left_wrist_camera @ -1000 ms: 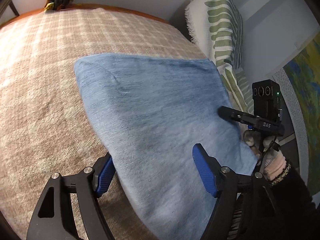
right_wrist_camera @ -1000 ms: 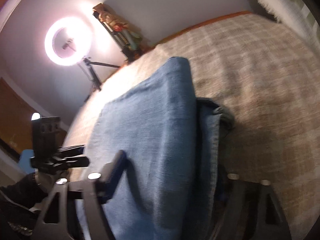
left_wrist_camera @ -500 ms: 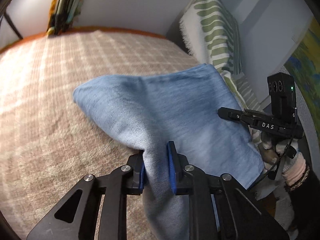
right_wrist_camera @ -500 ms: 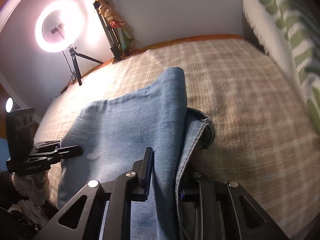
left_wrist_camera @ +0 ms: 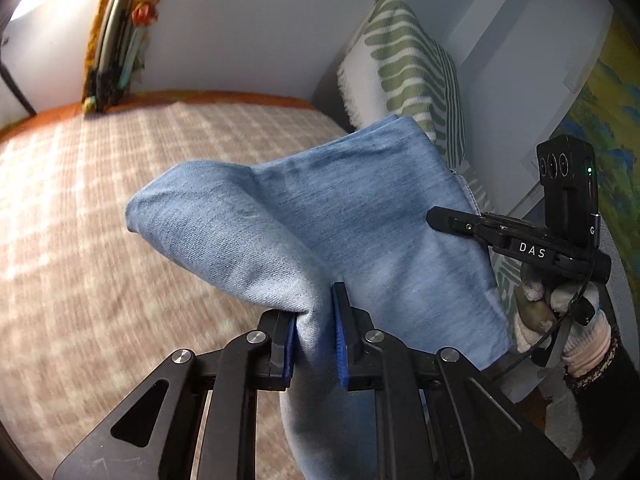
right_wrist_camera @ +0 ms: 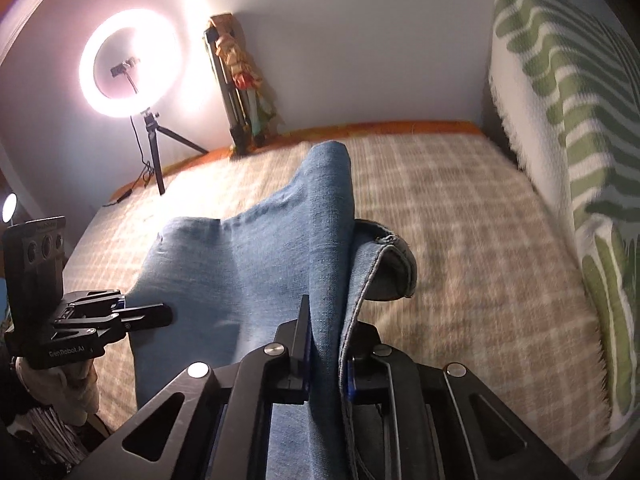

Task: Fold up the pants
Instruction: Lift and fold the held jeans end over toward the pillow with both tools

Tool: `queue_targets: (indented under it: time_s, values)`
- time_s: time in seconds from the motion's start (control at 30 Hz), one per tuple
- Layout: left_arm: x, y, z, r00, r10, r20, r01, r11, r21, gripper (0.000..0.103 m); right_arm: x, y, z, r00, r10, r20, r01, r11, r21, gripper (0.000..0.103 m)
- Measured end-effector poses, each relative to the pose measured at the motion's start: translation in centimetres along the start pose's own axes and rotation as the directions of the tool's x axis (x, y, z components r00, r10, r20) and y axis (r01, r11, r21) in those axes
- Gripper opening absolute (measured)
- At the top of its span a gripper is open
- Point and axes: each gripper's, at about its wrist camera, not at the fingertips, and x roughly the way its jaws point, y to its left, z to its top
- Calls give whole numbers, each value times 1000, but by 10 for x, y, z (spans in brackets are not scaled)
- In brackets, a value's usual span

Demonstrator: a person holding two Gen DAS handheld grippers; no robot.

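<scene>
Pants (left_wrist_camera: 360, 216): blue denim, near edge pinched at two places and raised off the bed, far end tented ahead of both tools; a second ago flat on the bedspread, unpinched.
Bedspread (left_wrist_camera: 80, 240): tan plaid, under and beyond the cloth on every side; more of it bare to the left of the left tool than before.
Pillow (right_wrist_camera: 568, 128): white with green leaf stripes, upright along the right of the right tool; larger in that view than a second ago.
Ring light (right_wrist_camera: 128, 64): lit, on a tripod, far ahead and left of the right tool; same spot by the wall, now higher in the picture.
Left gripper (left_wrist_camera: 314, 336): clamped on a bunched fold of the denim, blue pads (left_wrist_camera: 340, 332) pressing it from both sides; jaws wide apart and straddling the flat edge a second ago, just closed in.
Right gripper (right_wrist_camera: 326, 356): clamped on the seamed edge of the denim, cloth squeezed in the narrow gap; jaws well apart around that edge a second ago, just closed in.
Hem flap (right_wrist_camera: 388, 264): stitched lower layer curling out just right of the right tool's tips; lay flat before.
Person's hand (left_wrist_camera: 560, 320): light glove and dark sleeve, gripping the right tool's handle, to the right of the left tool.
</scene>
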Motion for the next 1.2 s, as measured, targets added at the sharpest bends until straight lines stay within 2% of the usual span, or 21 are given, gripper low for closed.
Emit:
queue_targets:
  time_s: [0.33,0.5,0.97,1.2]
  values:
    - [7,4,56,998,24,59,-26,999,40,13,5,-6,55,996,-54,67,54,999,-2,9]
    - [15,17,90,994,35,107,-36,999,6,13,17,-13,90,991,-75,110,76,997,-5,9]
    - [70,39,185,977,110,184,-124,990,64,13,81,-51,199,978,-149,148,156,987,-38,8]
    - [111,52,206,976,145,164,-158,985,66,13,125,-79,229,973,-186,140,193,980,-39,8]
